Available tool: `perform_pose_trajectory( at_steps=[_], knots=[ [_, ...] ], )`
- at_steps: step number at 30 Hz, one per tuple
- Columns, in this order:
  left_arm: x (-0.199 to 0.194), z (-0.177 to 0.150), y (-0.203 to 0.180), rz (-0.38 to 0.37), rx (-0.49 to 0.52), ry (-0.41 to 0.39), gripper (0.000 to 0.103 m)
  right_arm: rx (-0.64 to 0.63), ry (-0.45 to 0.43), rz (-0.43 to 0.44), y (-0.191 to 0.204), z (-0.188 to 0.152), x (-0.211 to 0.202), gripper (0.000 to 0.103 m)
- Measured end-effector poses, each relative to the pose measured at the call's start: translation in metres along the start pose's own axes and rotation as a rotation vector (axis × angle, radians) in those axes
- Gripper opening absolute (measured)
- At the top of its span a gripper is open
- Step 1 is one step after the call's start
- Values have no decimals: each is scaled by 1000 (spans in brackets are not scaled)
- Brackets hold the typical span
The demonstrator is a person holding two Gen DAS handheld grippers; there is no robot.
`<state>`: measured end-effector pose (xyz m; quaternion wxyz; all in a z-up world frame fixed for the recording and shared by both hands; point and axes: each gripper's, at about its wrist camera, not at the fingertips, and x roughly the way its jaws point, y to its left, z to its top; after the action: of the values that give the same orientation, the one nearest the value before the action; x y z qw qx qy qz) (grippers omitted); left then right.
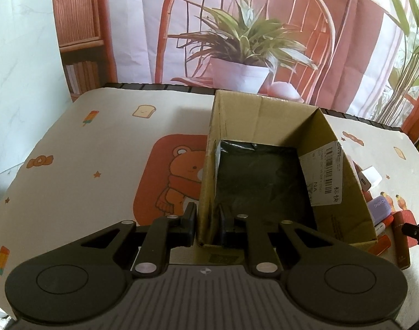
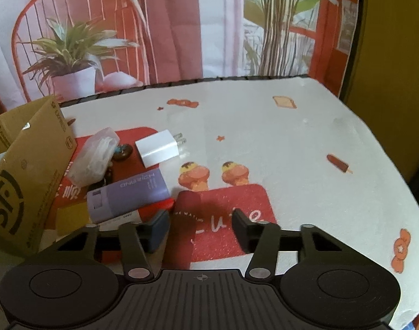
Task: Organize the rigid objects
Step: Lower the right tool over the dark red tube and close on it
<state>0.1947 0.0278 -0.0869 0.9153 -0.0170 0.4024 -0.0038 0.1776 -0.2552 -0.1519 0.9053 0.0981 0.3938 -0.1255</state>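
Cardboard box (image 1: 264,126) pinched at its wall by left gripper (image 1: 208,225), no items visible inside; right gripper (image 2: 200,227) spread around maroon box (image 2: 183,228); other items unsorted.

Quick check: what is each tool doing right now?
Left tool: closed on the box wall.
Right tool: open, straddling the dark red tube, not gripping.

The left gripper (image 1: 206,227) has its jaws narrowly parted, while the right gripper (image 2: 200,229) has jaws spread wide.
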Motion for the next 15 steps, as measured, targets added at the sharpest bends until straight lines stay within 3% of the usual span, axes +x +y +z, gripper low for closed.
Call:
perform_pose_trajectory(
  at_steps=[15],
  knots=[
    [0, 0, 0, 0, 2, -1, 18, 5, 39, 41, 8, -11, 11, 28]
  ],
)
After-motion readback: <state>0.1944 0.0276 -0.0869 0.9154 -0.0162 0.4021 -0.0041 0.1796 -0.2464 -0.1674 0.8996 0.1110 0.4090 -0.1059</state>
